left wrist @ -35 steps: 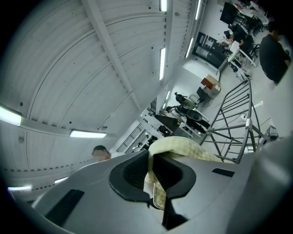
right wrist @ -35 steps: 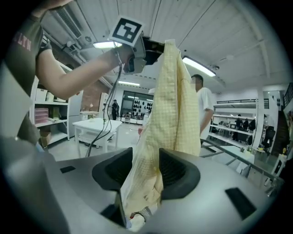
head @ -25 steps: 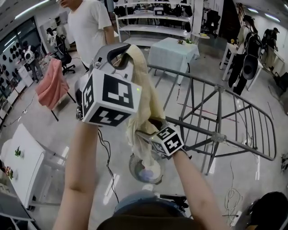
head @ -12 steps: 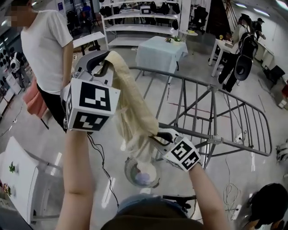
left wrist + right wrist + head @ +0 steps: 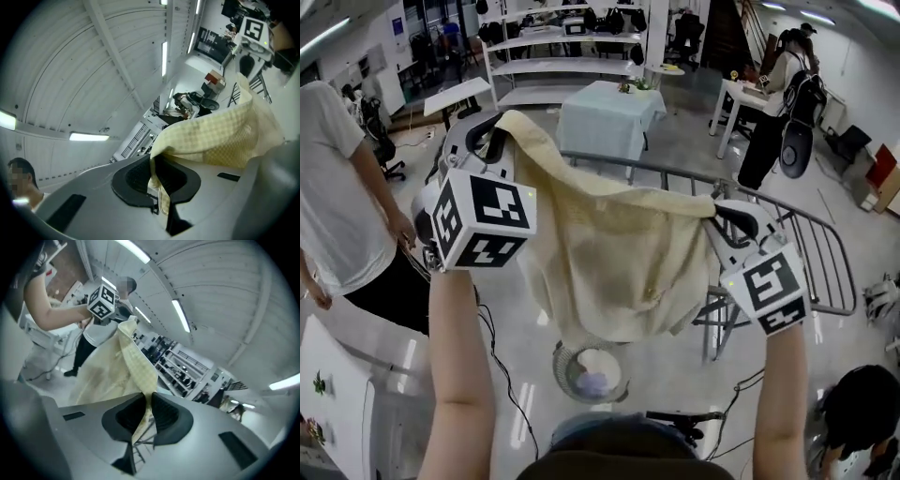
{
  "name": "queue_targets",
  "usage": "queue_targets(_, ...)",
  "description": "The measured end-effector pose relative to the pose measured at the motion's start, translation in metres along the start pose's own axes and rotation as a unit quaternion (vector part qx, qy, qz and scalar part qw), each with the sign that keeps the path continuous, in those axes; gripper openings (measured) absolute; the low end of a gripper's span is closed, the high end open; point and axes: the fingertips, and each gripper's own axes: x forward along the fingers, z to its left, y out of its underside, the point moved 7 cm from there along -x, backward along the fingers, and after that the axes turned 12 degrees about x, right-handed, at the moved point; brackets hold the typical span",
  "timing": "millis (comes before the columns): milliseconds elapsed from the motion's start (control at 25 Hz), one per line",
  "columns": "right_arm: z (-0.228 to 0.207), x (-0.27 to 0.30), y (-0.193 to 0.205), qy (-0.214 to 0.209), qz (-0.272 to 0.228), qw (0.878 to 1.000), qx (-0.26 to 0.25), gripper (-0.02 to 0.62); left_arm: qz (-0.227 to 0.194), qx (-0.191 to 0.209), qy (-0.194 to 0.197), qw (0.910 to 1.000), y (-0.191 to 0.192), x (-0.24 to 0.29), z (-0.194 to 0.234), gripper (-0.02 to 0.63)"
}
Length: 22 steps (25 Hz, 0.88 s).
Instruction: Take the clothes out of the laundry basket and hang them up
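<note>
A person is holding a pale yellow checked cloth (image 5: 619, 253) spread out at chest height between two raised arms, with a metal drying rack (image 5: 825, 262) standing on the far side of it. The left hand-held gripper (image 5: 158, 187) is pinching one upper corner of the cloth, its jaws pressed together on the fabric. The right hand-held gripper (image 5: 145, 416) is pinching the opposite upper corner; its jaws have just been closing, and the cloth's edge is sitting between them. The cloth's top edge is running from left to right and sloping down a little toward the right, while the rest is hanging freely below it. On the floor beneath, near the person's body, a round laundry basket (image 5: 591, 370) is showing through the gap (something pale is lying inside it, too small to identify). The rack's near rail is lying behind the cloth and stretching away to the right, roughly along the same line as the cloth's long edge. The right hand is sitting closer to the rack's bars than the left. Draping the cloth will probably mean carrying that top edge farther away, over the rail.
</note>
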Motion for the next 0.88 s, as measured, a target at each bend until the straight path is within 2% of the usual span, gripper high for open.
queue_targets(80,-0.024,-0.003,-0.018,0.066,0.007,0.997,-0.04,0.043,-0.003,0.027,-0.01,0.9996,-0.003,0.009,0.004,0.026)
queue_targets(200,-0.051,-0.007,-0.03,0.153,0.006,0.985,-0.082,0.043,-0.013,0.07,-0.029,0.997,-0.008,0.02,-0.001,0.026)
queue_targets(320,-0.065,-0.005,-0.038,0.221,0.002,0.967,-0.124,0.043,-0.025,0.112,-0.055,0.9919,-0.007,0.029,-0.006,0.026)
queue_targets(480,-0.088,-0.01,-0.094,0.282,0.01,0.938,-0.202,0.043,-0.031,0.175,-0.096,0.9795,-0.017,0.041,0.039,0.026)
queue_targets(560,-0.099,-0.01,-0.112,0.308,0.013,0.92,-0.243,0.043,-0.032,0.213,-0.125,0.9684,-0.023,0.048,0.053,0.026)
queue_targets(640,-0.105,-0.006,-0.125,0.331,0.017,0.901,-0.281,0.043,-0.03,0.253,-0.162,0.9533,-0.025,0.055,0.06,0.026)
queue_targets(760,-0.133,-0.002,-0.125,0.357,0.03,0.866,-0.349,0.043,-0.028,0.314,-0.218,0.9237,-0.046,0.071,0.06,0.026)
queue_targets(880,-0.197,-0.003,-0.099,0.376,0.045,0.824,-0.421,0.043,-0.02,0.37,-0.261,0.8916,-0.102,0.103,0.044,0.026)
